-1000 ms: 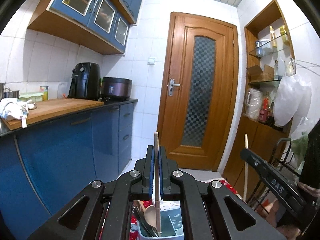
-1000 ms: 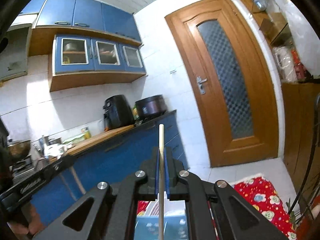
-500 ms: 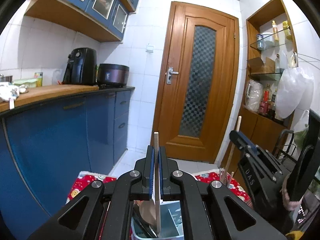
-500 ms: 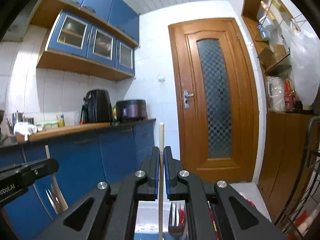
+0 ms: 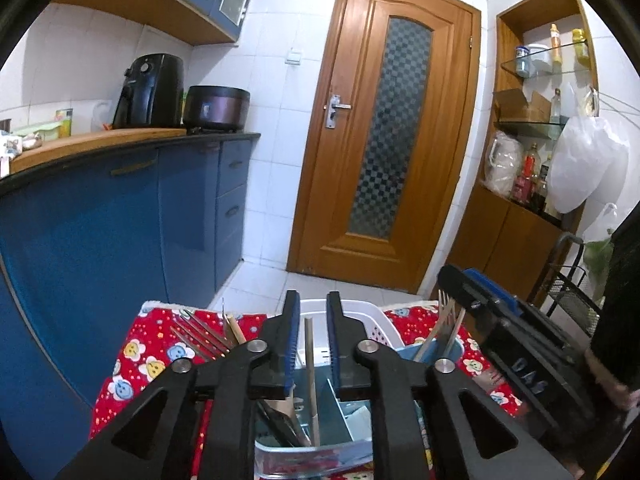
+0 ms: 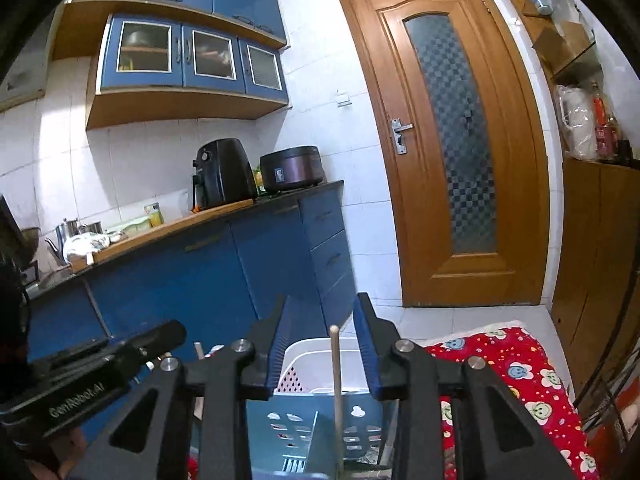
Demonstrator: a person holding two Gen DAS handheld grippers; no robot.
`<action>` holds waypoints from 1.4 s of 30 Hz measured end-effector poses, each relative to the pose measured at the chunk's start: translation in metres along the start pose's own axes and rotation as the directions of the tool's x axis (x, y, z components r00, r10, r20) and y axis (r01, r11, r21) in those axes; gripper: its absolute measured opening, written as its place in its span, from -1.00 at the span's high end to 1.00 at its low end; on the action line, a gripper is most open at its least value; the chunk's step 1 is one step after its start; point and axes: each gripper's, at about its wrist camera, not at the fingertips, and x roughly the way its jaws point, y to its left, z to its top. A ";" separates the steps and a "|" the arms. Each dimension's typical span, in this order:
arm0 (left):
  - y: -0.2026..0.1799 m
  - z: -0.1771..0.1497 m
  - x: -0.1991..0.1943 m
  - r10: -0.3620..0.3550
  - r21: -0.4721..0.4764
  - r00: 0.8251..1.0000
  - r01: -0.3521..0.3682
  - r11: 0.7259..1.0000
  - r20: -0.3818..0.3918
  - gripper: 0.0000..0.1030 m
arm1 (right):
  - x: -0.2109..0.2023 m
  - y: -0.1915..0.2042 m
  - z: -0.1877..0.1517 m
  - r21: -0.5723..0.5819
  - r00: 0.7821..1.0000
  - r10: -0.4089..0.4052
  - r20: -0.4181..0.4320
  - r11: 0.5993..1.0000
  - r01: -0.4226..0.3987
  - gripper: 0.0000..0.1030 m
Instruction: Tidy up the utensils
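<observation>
Left gripper (image 5: pixel 313 340): fingers just opened, narrow gap, clear of chopstick (image 5: pixel 310 376) standing upright between them, foot in blue caddy (image 5: pixel 430 350).
Right gripper (image 6: pixel 325 350): fingers just opened wider; wooden stick (image 6: pixel 337 392) upright between, untouched, in same caddy.

Bright, even indoor light, strong fisheye bending, black vignetted corners, slight blur at the edges.
</observation>
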 end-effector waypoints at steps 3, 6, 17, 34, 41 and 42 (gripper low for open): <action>-0.001 0.001 -0.010 0.000 -0.004 1.000 0.000 1.000 0.016 0.34 | -0.015 0.001 0.006 0.001 1.000 0.017 0.014 1.000 -0.017 0.23; -0.003 0.002 -0.022 0.002 0.001 0.999 -0.002 1.000 0.036 0.19 | -0.029 0.002 0.011 0.009 0.999 0.030 0.018 1.000 -0.030 0.21; -0.005 -0.013 -0.067 0.036 0.000 0.999 -0.036 0.999 0.032 -0.09 | -0.088 0.017 0.002 -0.014 0.998 0.063 0.008 0.998 -0.063 -0.14; -0.014 -0.077 -0.092 0.106 0.020 0.994 -0.106 0.994 -0.026 -0.29 | -0.113 0.012 -0.071 -0.011 0.992 -0.013 -0.126 1.000 0.011 -0.46; -0.016 -0.105 -0.088 0.142 0.042 0.989 -0.140 0.989 -0.035 -0.29 | -0.111 0.003 -0.098 0.010 0.983 -0.044 -0.181 0.999 0.047 -0.46; -0.017 -0.107 -0.088 0.148 0.048 0.988 -0.146 0.988 -0.036 -0.29 | -0.110 0.003 -0.101 0.008 0.982 -0.048 -0.185 0.999 0.050 -0.46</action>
